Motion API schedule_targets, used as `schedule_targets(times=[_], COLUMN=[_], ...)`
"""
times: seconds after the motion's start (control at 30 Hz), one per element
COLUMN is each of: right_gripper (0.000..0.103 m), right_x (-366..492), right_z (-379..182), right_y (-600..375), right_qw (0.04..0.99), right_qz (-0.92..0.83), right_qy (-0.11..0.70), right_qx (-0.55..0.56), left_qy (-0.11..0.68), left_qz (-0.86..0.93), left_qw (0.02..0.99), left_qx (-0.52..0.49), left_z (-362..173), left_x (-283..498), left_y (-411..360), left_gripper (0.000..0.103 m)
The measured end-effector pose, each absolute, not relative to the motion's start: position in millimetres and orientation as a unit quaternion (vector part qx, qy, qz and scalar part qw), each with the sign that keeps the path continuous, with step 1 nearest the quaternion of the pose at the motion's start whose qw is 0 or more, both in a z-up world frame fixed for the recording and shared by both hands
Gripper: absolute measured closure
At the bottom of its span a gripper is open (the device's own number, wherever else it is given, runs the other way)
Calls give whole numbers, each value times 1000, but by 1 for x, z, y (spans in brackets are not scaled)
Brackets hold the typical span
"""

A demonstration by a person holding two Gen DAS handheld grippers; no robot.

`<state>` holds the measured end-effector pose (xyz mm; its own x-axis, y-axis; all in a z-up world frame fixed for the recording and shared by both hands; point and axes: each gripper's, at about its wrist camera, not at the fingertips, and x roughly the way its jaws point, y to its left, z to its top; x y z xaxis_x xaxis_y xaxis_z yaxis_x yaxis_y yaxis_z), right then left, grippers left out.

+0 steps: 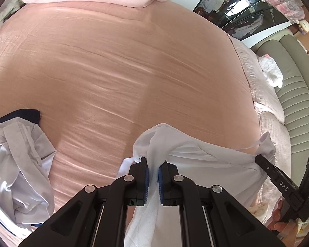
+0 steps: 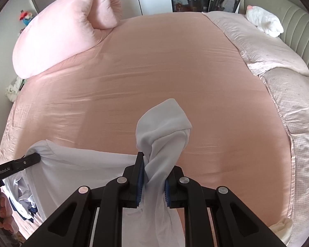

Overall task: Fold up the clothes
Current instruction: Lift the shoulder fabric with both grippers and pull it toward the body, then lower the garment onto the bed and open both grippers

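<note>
Both the left gripper (image 1: pixel 153 174) and right gripper (image 2: pixel 152 182) are clamped on bunched corners of a white garment (image 1: pixel 206 160), which hangs between them above the bed (image 1: pixel 113 72). Each gripper pinches only a twisted wad, so a corner may slip, or the cloth may land creased.

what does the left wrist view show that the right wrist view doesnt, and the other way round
Only the left wrist view shows the crumpled grey-white and navy clothes pile in full at the left, and the pink patterned fan by the glass cabinet.

Only the right wrist view shows the whole big pink duvet bunched at the far corner, and the small colourful toy by the wall.

Both show the pink bed sheet, the white plush toy by the headboard, and the white garment clamped by the left gripper and the right gripper.
</note>
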<state>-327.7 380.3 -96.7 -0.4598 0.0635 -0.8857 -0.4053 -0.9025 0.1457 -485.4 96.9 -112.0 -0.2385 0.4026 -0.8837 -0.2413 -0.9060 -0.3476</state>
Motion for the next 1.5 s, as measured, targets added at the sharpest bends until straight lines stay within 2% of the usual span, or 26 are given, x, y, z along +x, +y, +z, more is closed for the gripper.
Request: schedule_targets(times=[0.2, 0.47, 0.67, 1.0, 1.1, 1.17, 1.27, 1.33, 1.37, 1.4, 1.43, 1.5], right_gripper=[89, 89, 89, 88, 72, 39, 34, 34, 34, 34, 34, 34], right_x=[-329, -350, -372, -389, -387, -384, -379, -377, -376, -375, -374, -370], right_z=[-110, -110, -110, -142, -153, -155, -150, -148, -148, -147, -146, -146], right_y=[398, 395, 387, 398, 404, 408, 414, 416, 417, 418, 418, 418], right_qw=[145, 158, 161, 160, 158, 170, 170, 165, 162, 159, 156, 149], right_qz=[830, 830, 839, 826, 814, 808, 812, 812, 811, 810, 809, 807], right_qy=[242, 239, 187, 211, 236, 239, 250, 256, 259, 261, 263, 263], right_qx=[-481, -478, -485, -497, -507, -511, -499, -498, -499, -500, -502, -506], left_qy=[-84, -55, -57, -43, -57, -48, -11, 4, 0, -7, -14, -36], left_qz=[795, 803, 806, 801, 791, 776, 774, 784, 786, 787, 788, 790], left_qw=[204, 193, 197, 169, 166, 168, 160, 150, 148, 149, 149, 147], left_qx=[-566, -561, -555, -573, -586, -606, -612, -602, -600, -598, -597, -595], left_z=[-114, -115, -116, -147, -154, -160, -161, -157, -155, -153, -151, -146], left_x=[-480, -485, -496, -504, -507, -508, -504, -499, -497, -495, -493, -491], left_y=[80, 70, 66, 69, 67, 70, 77, 81, 82, 83, 83, 81], left_gripper=[97, 97, 97, 95, 94, 92, 85, 74, 69, 58, 53, 50])
